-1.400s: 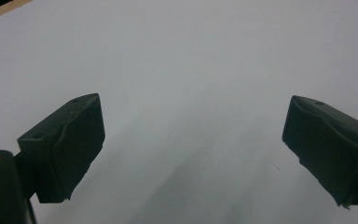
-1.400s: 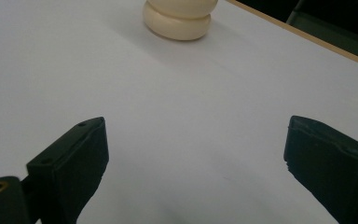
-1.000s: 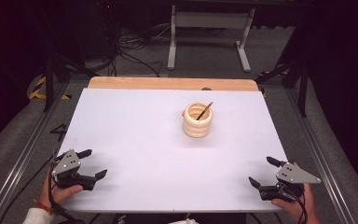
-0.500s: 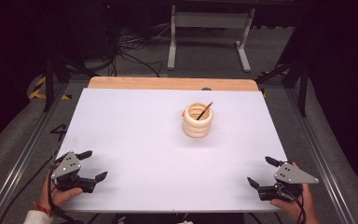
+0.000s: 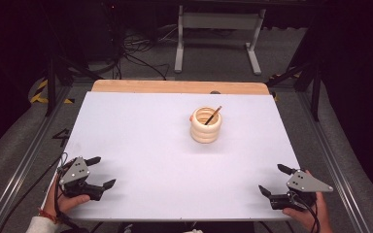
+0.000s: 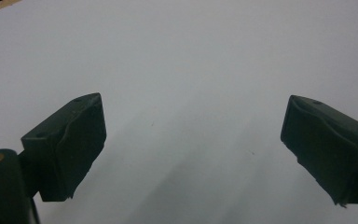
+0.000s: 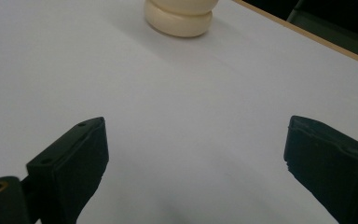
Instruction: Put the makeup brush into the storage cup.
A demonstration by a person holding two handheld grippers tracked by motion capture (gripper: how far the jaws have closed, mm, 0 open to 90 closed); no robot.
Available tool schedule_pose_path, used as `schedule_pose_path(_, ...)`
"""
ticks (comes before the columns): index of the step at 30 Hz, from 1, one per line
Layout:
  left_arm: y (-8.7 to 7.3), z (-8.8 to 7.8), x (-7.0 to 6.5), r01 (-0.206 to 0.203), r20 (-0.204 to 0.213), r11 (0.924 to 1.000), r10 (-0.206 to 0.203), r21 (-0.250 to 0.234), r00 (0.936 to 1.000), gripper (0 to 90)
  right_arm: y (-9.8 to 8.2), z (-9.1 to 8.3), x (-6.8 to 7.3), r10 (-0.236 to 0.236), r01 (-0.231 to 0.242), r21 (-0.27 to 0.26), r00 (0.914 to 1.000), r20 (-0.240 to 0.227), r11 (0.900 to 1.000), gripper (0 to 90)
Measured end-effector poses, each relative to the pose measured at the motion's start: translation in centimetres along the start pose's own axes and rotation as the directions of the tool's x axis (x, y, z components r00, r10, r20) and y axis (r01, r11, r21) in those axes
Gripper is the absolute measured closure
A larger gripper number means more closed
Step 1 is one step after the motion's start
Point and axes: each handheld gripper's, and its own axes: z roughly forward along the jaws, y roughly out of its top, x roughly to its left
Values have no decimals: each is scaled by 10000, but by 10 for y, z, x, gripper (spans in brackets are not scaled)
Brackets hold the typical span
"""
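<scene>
A cream ribbed holder (image 5: 206, 125) made of stacked rings stands upright on the white table (image 5: 145, 126), right of centre toward the far side. A thin brown stick (image 5: 212, 115) leans inside it. Its base shows at the top of the right gripper view as the holder (image 7: 179, 18). My left gripper (image 5: 101, 172) rests open at the near left corner, nothing between its jaws. My right gripper (image 5: 274, 180) rests open at the near right corner, also empty. In the left gripper view the gripper (image 6: 193, 140) faces bare white table; in the right gripper view the gripper (image 7: 196, 163) points toward the holder.
A wooden strip (image 5: 179, 87) runs along the table's far edge. Metal rails (image 5: 24, 150) flank the table on both sides. Beyond it stand a grey frame (image 5: 218, 34) and cables (image 5: 136, 53) on a dark floor.
Both grippers have shifted only slightly; the right one has edged a little toward the near edge. The holder has not moved.
</scene>
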Motion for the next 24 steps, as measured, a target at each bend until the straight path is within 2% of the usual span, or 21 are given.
schedule_pose_path(24, 1, 6, 0, -113, 60, 9996, 112, 261, 9999, 77, -1, -1, -1, 76, -76, -36, 10000, -22, 10000, 72)
